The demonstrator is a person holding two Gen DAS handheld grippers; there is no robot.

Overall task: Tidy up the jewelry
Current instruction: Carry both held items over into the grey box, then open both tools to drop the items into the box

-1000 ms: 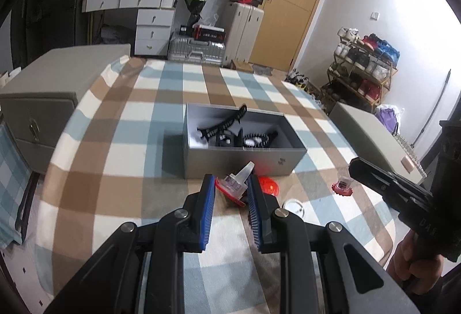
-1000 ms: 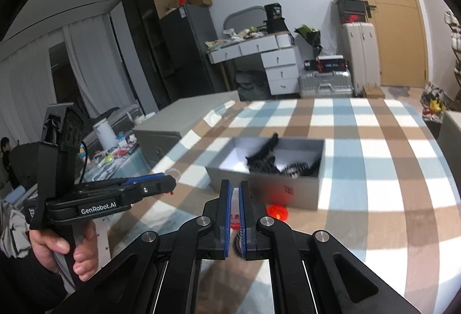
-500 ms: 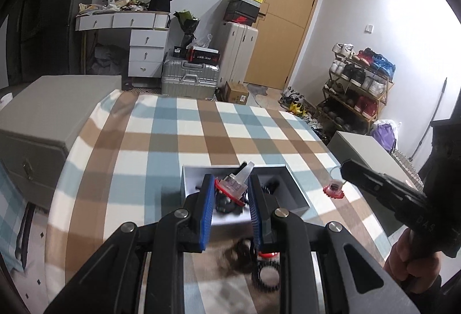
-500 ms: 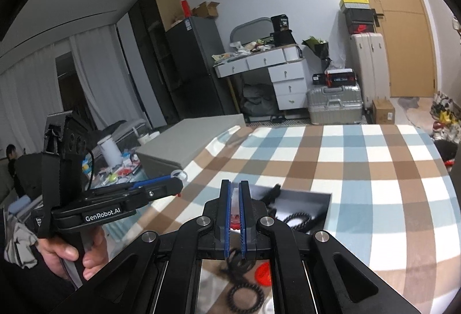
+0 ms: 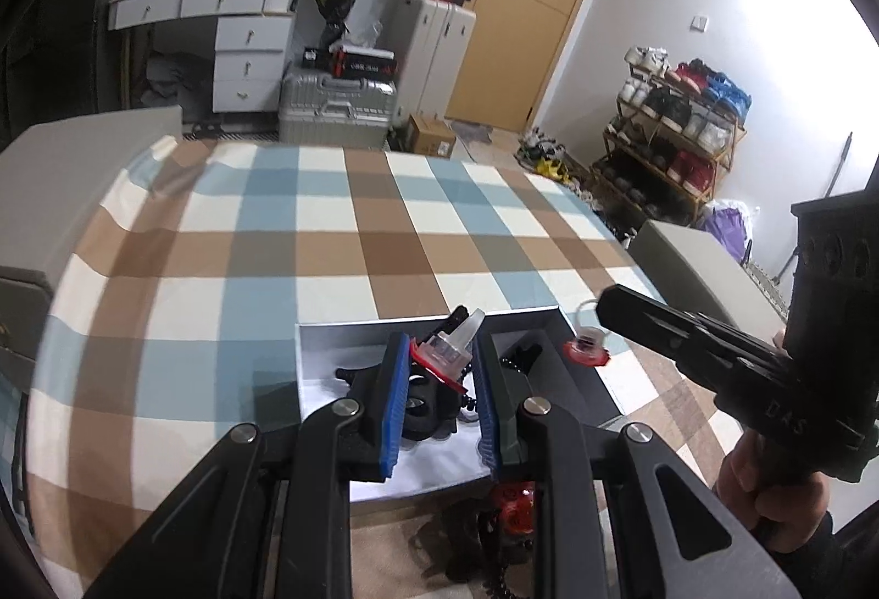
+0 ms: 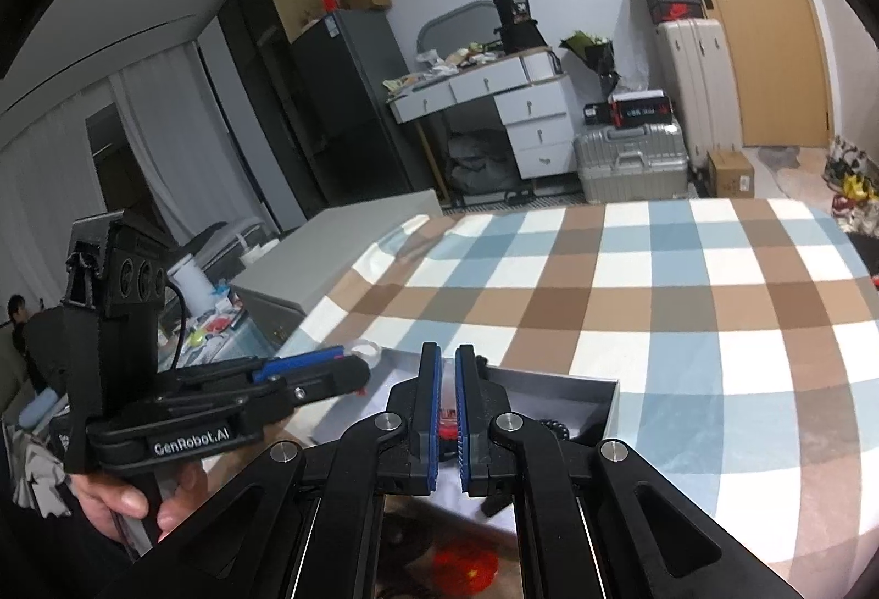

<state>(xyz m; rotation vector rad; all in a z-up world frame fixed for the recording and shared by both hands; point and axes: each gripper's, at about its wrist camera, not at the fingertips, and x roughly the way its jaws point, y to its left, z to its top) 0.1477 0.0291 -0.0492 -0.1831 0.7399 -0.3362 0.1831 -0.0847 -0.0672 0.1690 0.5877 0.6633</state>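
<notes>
Jewelry here means small pieces, and the one in play is a clear-and-red trinket (image 5: 446, 350) pinched between the blue pads of the left gripper (image 5: 439, 368). It hangs directly over the open grey box (image 5: 324, 351), tilted, its pale tip pointing away toward the far wall of the box. That position looks chosen for a straight drop: the box already holds dark pieces, a black hair clip (image 5: 384, 379) among them, and I judge this one is meant to join them.

Alongside, the right gripper (image 6: 446, 406) is clenched almost fully, a narrow gap between its pads with something red (image 6: 448, 420) showing in it. From the left camera a red, ring-topped charm (image 5: 585, 351) appears at its tip, over the box's right edge, so it seems to be carrying a second piece to the same place, though I cannot tell how firmly it is held.

Below both grippers, on the checked tablecloth (image 5: 329, 242) just in front of the box, a red round item (image 6: 464, 563) and a dark coiled band (image 5: 494, 582) wait unsorted.
</notes>
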